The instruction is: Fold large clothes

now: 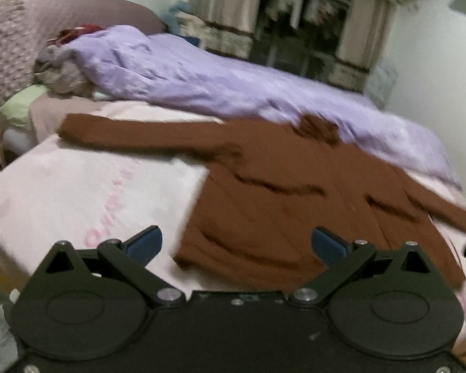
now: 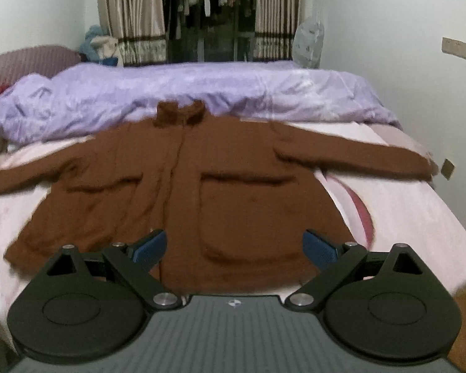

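A brown coat (image 2: pixel 183 192) lies spread flat, front up, on a bed covered by a pale pink sheet (image 2: pixel 404 217). Both sleeves stretch out to the sides, the collar points toward the far side of the bed, and two large patch pockets show on the front. Behind the collar a crumpled lilac duvet (image 2: pixel 171 90) runs across the bed.

The right gripper (image 2: pixel 234 248) hovers over the coat's hem, its blue-padded fingers spread wide and holding nothing. The left gripper (image 1: pixel 237 245) hangs over the coat's lower left corner, fingers also wide apart and empty.

Faint pink lettering (image 1: pixel 108 211) is printed on the sheet near the left gripper, too blurred to read. A small round emblem sits on the right gripper's grey body, not legible.

Beyond the bed, striped curtains (image 2: pixel 130 12) frame a dark window with clothes hanging behind it. A pillow (image 1: pixel 21 105) in pale green lies at the head of the bed, in the left wrist view.
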